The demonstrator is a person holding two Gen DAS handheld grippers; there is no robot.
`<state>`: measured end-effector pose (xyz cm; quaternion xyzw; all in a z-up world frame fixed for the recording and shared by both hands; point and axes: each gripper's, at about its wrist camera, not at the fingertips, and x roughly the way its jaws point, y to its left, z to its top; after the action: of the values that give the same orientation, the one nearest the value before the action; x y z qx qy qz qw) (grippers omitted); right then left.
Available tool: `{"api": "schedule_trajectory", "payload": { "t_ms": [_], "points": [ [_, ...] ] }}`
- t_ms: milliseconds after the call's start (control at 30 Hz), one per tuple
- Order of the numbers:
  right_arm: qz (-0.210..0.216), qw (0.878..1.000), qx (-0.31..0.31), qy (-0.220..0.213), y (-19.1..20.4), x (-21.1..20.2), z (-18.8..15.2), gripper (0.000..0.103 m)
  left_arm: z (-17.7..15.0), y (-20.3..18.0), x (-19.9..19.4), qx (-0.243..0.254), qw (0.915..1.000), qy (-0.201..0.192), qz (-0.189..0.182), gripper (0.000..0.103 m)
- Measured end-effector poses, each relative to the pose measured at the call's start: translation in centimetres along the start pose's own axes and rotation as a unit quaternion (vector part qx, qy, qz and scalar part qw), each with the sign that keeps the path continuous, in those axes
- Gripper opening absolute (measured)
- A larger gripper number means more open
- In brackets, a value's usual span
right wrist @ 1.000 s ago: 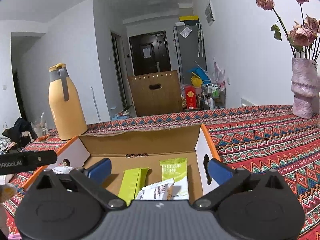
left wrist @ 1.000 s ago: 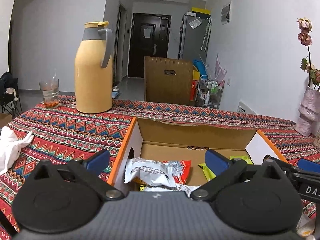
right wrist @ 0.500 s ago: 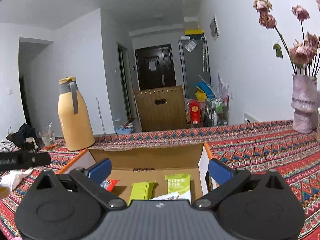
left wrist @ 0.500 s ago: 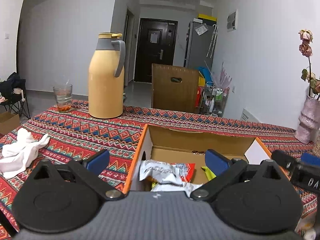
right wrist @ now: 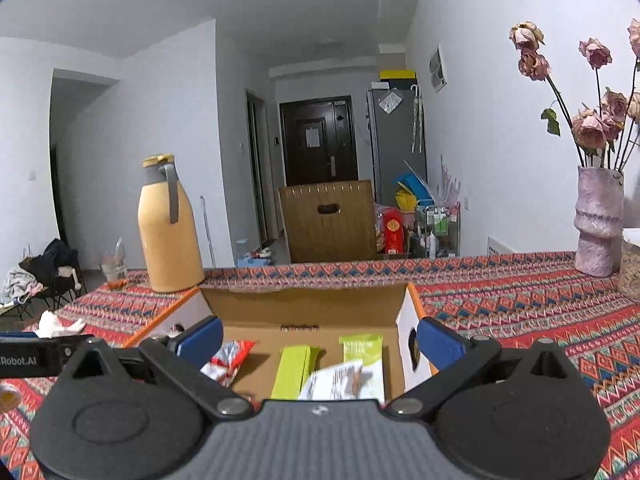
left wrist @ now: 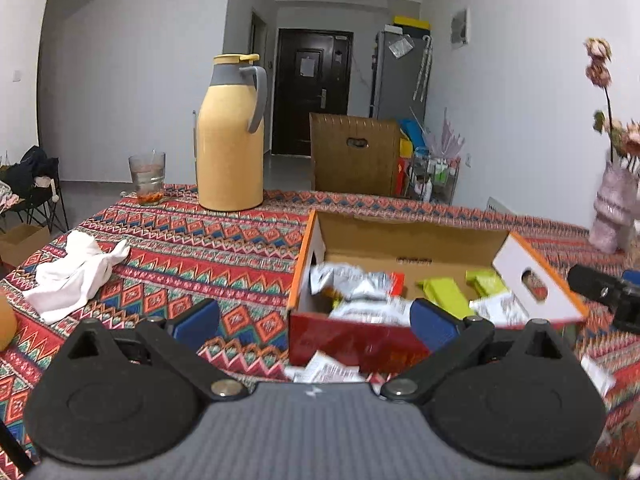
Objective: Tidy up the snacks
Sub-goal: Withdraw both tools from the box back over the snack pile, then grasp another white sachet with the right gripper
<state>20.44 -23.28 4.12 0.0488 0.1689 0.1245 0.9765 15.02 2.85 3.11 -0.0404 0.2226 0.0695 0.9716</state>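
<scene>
My two tongs, the left gripper (left wrist: 314, 318) and the right gripper (right wrist: 320, 336), are wide open and empty. I have pulled them back from the box (left wrist: 404, 240), so snacks (left wrist: 356, 286) sit inside now, but one packet (left wrist: 328, 370) still lies outside.

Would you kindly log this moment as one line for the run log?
left tool: open, empty | right tool: open, empty | cardboard box: open, holds snack packets | loose packet: on tablecloth before box

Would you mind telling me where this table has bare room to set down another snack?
The patterned tablecloth lies bare between the crumpled white cloth, the tall yellow thermos jug and the open cardboard box. Another stretch lies bare between the box and the pink vase. The box's left half is crowded with silver packets.
</scene>
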Motion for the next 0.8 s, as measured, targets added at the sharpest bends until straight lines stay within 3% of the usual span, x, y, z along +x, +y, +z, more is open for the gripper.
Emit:
{"api": "schedule_trajectory", "payload": {
  "t_ms": [500,800],
  "points": [
    [-0.028,0.998,0.020,0.061,-2.2,-3.2,-5.2,0.103,-5.5,1.8,-1.0,0.014,0.9991,0.037,-0.018,0.103],
    [-0.031,0.996,0.028,0.075,-3.4,-4.9,-7.8,0.103,-6.9,1.2,-0.5,0.027,0.9991,0.025,-0.018,0.103]
  ]
}}
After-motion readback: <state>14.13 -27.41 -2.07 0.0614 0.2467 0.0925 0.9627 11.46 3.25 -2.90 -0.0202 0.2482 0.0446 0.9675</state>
